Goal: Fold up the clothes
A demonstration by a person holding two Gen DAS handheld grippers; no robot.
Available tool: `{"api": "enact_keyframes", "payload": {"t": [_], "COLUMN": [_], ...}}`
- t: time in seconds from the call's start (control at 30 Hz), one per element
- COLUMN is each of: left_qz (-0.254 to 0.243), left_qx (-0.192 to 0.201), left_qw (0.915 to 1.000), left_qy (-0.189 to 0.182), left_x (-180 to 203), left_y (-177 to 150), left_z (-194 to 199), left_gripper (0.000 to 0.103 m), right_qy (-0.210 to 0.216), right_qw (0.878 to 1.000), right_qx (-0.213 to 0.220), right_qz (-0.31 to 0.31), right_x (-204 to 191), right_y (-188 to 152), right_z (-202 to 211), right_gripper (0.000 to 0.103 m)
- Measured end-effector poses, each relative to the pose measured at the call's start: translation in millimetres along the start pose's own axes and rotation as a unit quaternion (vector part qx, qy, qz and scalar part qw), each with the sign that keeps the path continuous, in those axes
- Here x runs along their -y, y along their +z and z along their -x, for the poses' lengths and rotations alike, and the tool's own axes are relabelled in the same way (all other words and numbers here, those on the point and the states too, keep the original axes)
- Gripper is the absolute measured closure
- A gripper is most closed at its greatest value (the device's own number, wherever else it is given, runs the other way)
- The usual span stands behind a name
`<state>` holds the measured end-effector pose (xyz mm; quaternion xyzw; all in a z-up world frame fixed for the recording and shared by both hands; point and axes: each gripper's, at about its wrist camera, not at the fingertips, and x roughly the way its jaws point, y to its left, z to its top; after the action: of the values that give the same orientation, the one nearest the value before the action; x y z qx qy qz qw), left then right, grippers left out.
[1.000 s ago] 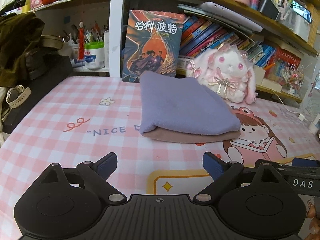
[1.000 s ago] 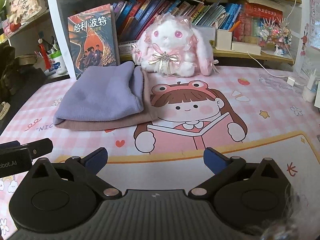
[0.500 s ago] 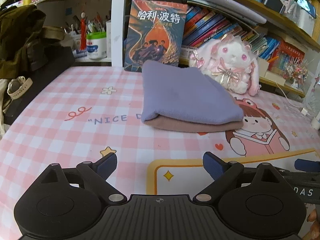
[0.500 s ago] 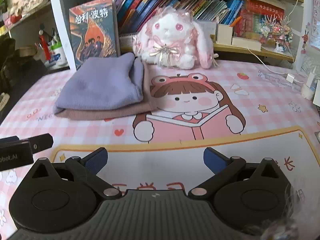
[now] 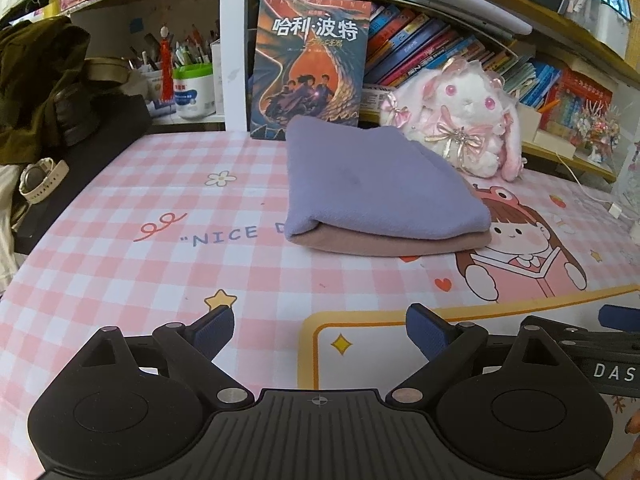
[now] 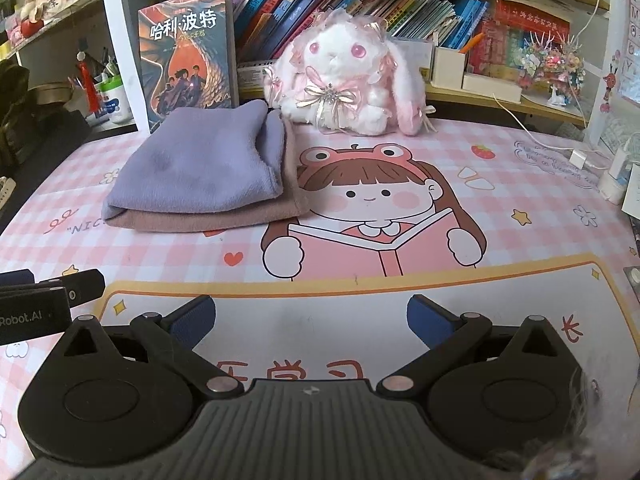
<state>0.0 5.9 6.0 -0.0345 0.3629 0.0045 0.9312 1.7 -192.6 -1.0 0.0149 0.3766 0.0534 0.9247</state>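
Pulling back is what you have been doing over the last second: both views now sit a little farther from the folded clothes (image 5: 380, 192), with more of the pink checked surface (image 5: 120, 264) showing between the fingertips and the cloth. Your left gripper (image 5: 320, 330) is spread wide with nothing between its blue pads (image 5: 214, 326), and your right gripper (image 6: 310, 318) is equally spread and empty.

The clothes lie as a neat stack toward the back of the surface, a purple piece (image 6: 200, 160) on top of a brownish-pink one (image 6: 224, 218), just in front of the upright book (image 5: 310, 68) and just beside the plush rabbit (image 6: 344, 80). The stack has not shifted while you retreated.

That suggests the folding here is finished, or nearly so. The far edges of the stack are hidden from both cameras, so you may want a look there before calling it done. No other unfolded garment shows on the surface.
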Motion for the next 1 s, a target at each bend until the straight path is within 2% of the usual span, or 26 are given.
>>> {"api": "enact_keyframes", "payload": {"t": [0.43, 1.0], "left_qz": [-0.003, -0.001], "left_qx": [-0.021, -0.029], "left_qw": [0.9997, 0.9995], "left_qy": [-0.009, -0.012], "left_x": [3, 1], "left_y": [-3, 0], "left_z": [-9, -16], "left_gripper": [0.008, 0.008], "right_qy": [-0.001, -0.005], "right_qw": [1.000, 1.000], "right_qx": [-0.017, -0.024], "right_qz": [0.002, 0.004], "right_x": [1, -2], "right_y": [-2, 0], "right_z": [-7, -15], "right_gripper": [0.000, 0.000]}}
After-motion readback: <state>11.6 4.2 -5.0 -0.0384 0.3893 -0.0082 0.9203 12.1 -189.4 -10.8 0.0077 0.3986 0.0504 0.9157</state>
